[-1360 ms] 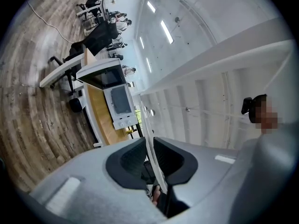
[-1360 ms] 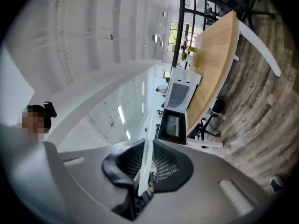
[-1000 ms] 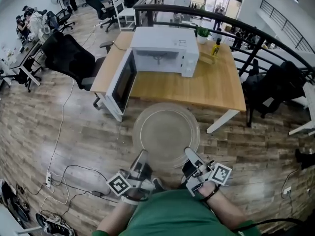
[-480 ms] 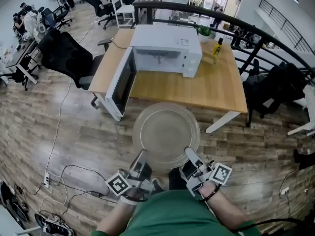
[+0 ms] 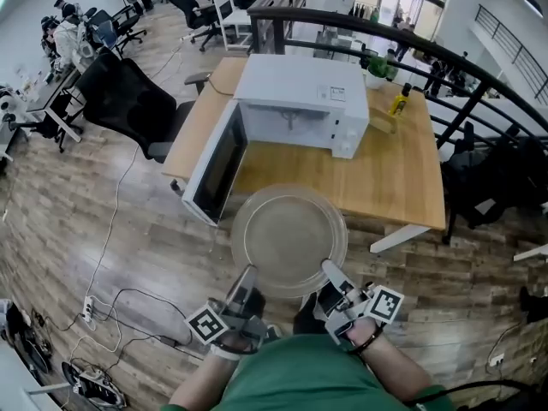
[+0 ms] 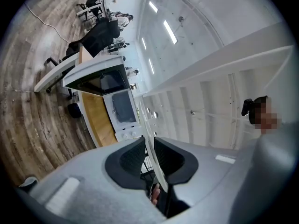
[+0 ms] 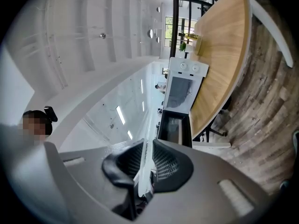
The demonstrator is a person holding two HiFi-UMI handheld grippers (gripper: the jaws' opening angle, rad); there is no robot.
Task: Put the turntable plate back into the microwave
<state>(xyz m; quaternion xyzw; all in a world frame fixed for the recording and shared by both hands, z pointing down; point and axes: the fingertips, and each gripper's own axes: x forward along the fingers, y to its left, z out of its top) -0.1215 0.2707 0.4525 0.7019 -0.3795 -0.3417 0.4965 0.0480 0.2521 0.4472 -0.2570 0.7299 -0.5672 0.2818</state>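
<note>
Carrying the glass turntable plate (image 5: 289,240) level in the air, short of the table (image 5: 402,174), the person has the left gripper (image 5: 247,276), its jaws just eased slightly wider, and the right gripper (image 5: 330,271) both clamped on its near rim, and should next slide it forward into the open microwave (image 5: 300,101).

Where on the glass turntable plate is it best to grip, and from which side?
Probably the thin near rim, from the person's side, as the left gripper and right gripper do: the turntable plate is flat, wide and level, so only its edge fits between jaws. The left jaws, rim between them, have just been opening slightly.
</note>
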